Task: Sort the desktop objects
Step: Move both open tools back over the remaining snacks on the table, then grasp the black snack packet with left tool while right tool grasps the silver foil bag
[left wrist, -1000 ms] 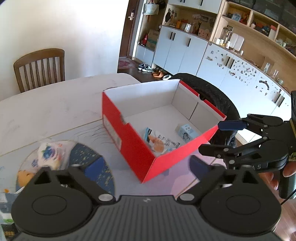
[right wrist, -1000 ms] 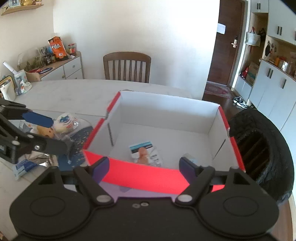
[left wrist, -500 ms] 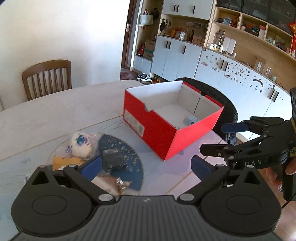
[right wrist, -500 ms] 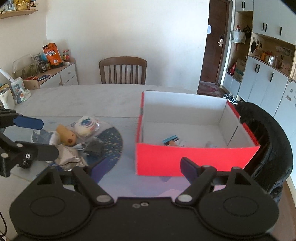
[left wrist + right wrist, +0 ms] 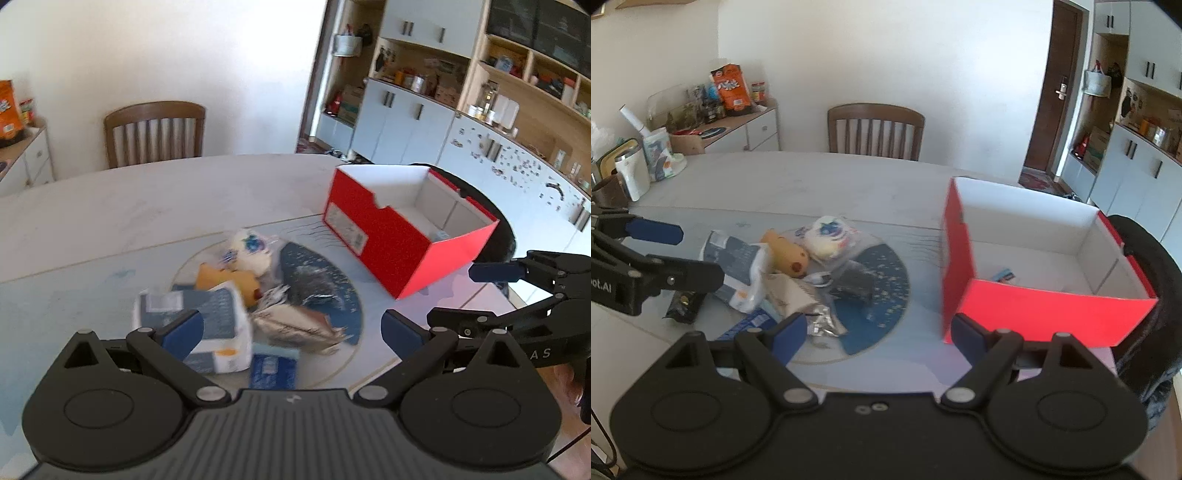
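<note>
A red cardboard box [image 5: 384, 240] [image 5: 1034, 306] stands open at the right of the table, with a small card [image 5: 1006, 275] on its floor. Left of it, loose items are piled on a round blue mat [image 5: 882, 295]: a white round packet [image 5: 251, 247] [image 5: 827, 238], a yellow-brown plush toy [image 5: 229, 280] [image 5: 786, 253], a blue-and-white tissue pack [image 5: 207, 321] [image 5: 735, 266] and a silver foil packet [image 5: 295, 325] [image 5: 798, 295]. My left gripper [image 5: 291, 328] [image 5: 683, 253] hangs open over the pile's near edge. My right gripper [image 5: 879, 334] [image 5: 469, 293] is open and empty between pile and box.
A black packet [image 5: 683, 304] lies at the pile's left. A wooden chair [image 5: 875, 129] stands at the table's far side. A black padded chair back [image 5: 1145, 295] rises behind the box. A white jug [image 5: 631, 173] and a sideboard with snacks [image 5: 738, 125] are far left.
Both grippers have slid left, away from the box. The box has shifted to the right of both views and the pile has come to the centre. Both jaws stay open.
</note>
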